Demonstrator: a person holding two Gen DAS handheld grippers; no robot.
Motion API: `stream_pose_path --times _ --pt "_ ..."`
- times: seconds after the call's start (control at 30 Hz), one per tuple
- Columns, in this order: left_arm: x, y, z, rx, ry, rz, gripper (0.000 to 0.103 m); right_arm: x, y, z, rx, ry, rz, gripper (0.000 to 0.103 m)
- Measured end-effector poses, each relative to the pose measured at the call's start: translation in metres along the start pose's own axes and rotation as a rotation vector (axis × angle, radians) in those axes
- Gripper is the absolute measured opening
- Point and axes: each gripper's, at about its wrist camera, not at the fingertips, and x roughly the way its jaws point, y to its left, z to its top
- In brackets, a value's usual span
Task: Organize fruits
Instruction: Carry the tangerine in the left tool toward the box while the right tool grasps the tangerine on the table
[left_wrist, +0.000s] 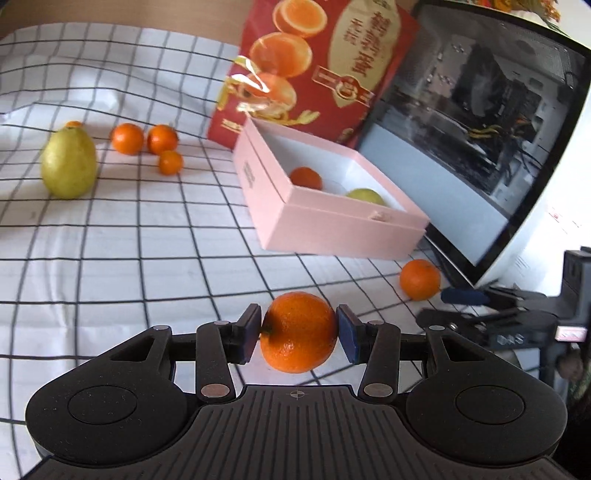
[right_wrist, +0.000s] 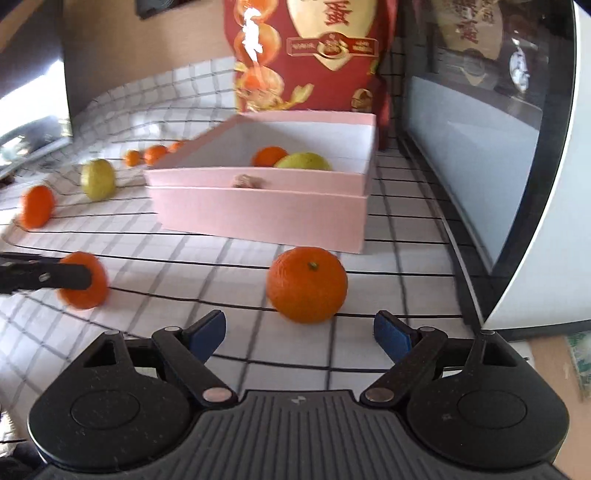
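Gripping one tangerine — left tool, right tool released, two fruits in pink box.

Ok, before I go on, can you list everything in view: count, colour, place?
checked white tablecloth: one, white with black lines, under everything
open pink cardboard box: one, pink, centre
red printed gift carton: one, red and gold, behind the box
glass-fronted white case: one, far right
loose mandarins: five, orange, on the cloth
boxed mandarin: one, orange, in the box
boxed pear: one, yellow-green, in the box
loose pear: one, yellow-green, on the cloth, left
held mandarin: one, orange
left gripper: black, shut on the held mandarin
right gripper: black, open, empty
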Motion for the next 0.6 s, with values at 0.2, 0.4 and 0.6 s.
stream_pose_path --times 0.2,0.4,0.6 --pt "0.001 0.001 0.002 -0.013 -0.003 -0.017 0.050 0.009 0.019 0.006 -0.050 -0.014 0.034 0.087" --pt "0.003 0.004 -0.001 -0.013 0.009 -0.020 0.050 0.033 0.012 0.021 -0.005 0.008 -0.053 0.067" --pt "0.008 0.001 0.004 -0.012 0.010 -0.024 0.050 0.024 0.006 0.022 -0.007 0.028 -0.045 0.048"
